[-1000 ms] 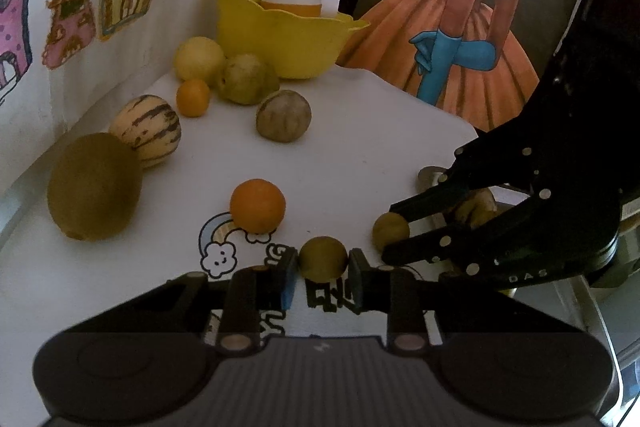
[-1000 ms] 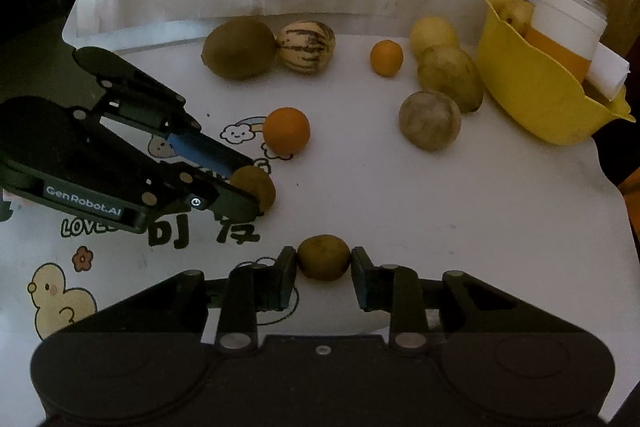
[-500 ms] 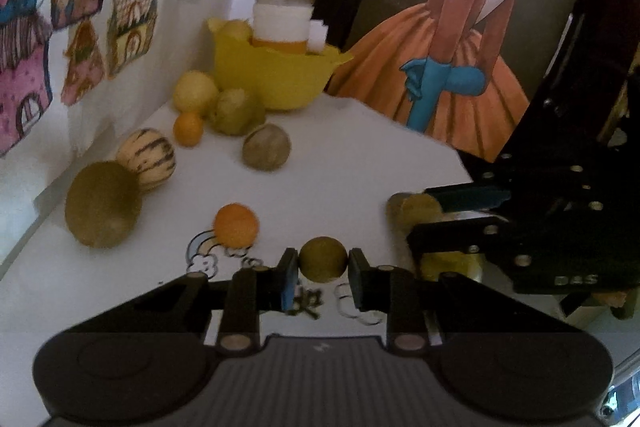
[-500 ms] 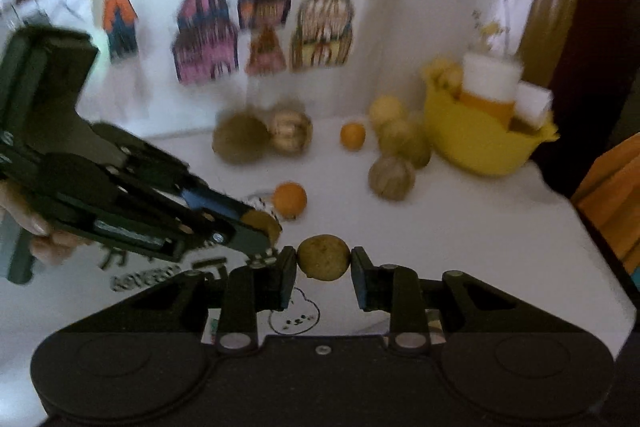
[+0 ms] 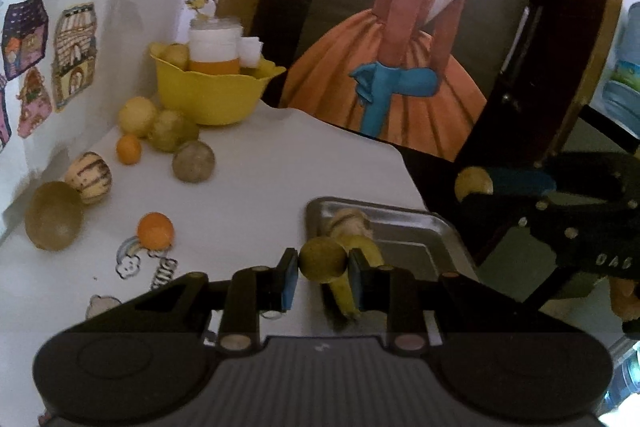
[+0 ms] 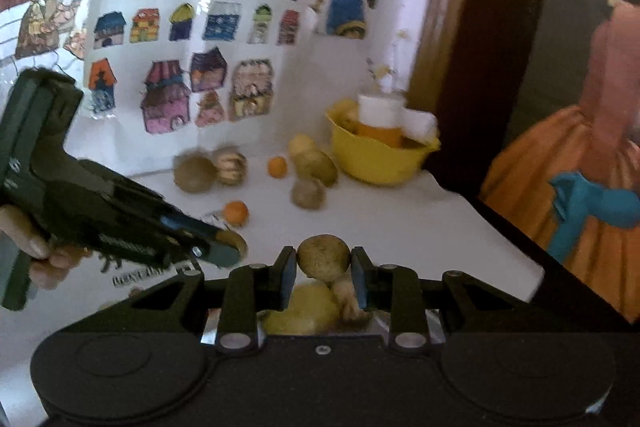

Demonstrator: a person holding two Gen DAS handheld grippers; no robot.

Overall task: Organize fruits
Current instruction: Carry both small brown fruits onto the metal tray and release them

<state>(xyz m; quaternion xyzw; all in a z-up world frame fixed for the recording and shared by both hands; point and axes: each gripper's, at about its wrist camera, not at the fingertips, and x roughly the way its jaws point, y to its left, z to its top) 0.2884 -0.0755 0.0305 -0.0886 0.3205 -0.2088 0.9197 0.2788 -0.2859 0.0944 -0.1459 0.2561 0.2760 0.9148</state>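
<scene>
Left wrist view: the left gripper [image 5: 323, 263] clamps a small greenish fruit [image 5: 322, 259] above the near-left corner of a metal tray [image 5: 416, 227] that holds 2 fruits.

Right wrist view: the right gripper [image 6: 323, 267] grips a small brown fruit [image 6: 323, 258] above the tray's fruits; the yellow bowl [image 6: 376, 163] sits far right.

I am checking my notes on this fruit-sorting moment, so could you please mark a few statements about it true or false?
1. The left gripper holds a small greenish fruit between its fingers. True.
2. The right gripper is empty. False: it holds a brownish fruit.
3. The metal tray has nothing in it. False: some fruit already lies in it.
4. The yellow bowl holds a white and orange container. True.
</scene>
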